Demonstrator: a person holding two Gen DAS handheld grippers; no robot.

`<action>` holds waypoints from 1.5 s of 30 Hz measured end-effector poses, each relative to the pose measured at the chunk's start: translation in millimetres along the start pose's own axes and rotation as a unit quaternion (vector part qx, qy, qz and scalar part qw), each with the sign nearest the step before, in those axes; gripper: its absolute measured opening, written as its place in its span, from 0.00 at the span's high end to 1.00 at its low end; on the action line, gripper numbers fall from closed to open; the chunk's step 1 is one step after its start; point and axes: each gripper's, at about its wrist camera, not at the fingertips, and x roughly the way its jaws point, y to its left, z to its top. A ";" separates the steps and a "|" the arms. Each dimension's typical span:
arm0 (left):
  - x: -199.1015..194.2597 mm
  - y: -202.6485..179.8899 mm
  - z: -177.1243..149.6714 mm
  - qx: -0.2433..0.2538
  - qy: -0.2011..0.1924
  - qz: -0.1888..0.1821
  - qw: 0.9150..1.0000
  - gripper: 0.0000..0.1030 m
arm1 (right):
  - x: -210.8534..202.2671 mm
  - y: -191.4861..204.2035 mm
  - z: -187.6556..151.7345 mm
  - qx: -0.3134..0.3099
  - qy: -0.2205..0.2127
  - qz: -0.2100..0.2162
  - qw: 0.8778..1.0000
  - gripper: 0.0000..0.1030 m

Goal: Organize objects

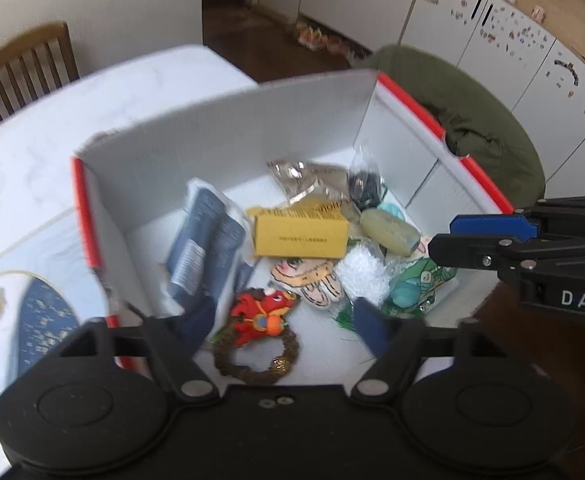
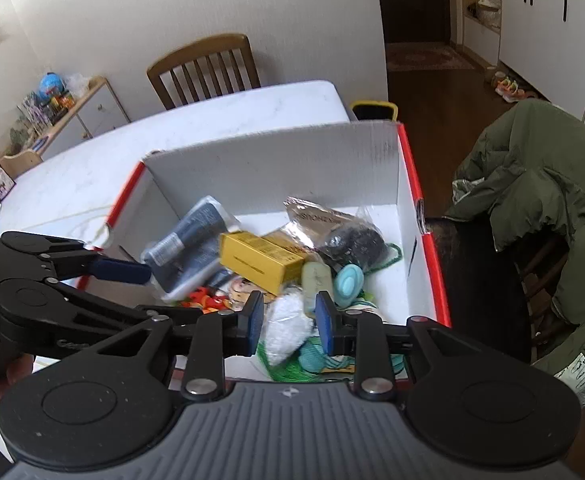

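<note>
1 box (image 2: 276, 168); 1 yellow carton (image 2: 258, 258); 2 chairs (image 2: 206, 66)

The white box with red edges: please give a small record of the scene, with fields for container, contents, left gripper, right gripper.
container: white box, open, on a white table
contents: yellow carton, red toy, brown wreath ring, dark blue packet, teal oval
left gripper: open, empty, over the box
right gripper: open, empty, over the box

the box (image 2: 292, 160) is matt white corrugated cardboard. the yellow carton (image 1: 300, 236) is smooth card; the bag (image 2: 320, 220) is glossy crinkled plastic. the wreath (image 1: 256, 360) looks rough, perhaps twig. the table (image 2: 212, 120) is smooth, marble-like; the chair (image 2: 204, 68) is wood.
</note>
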 end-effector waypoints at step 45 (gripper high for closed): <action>-156.3 53.7 -72.8 0.032 -0.186 -0.032 0.982 0.00 | -113.2 126.4 -69.3 0.051 -0.193 -0.079 0.977 0.05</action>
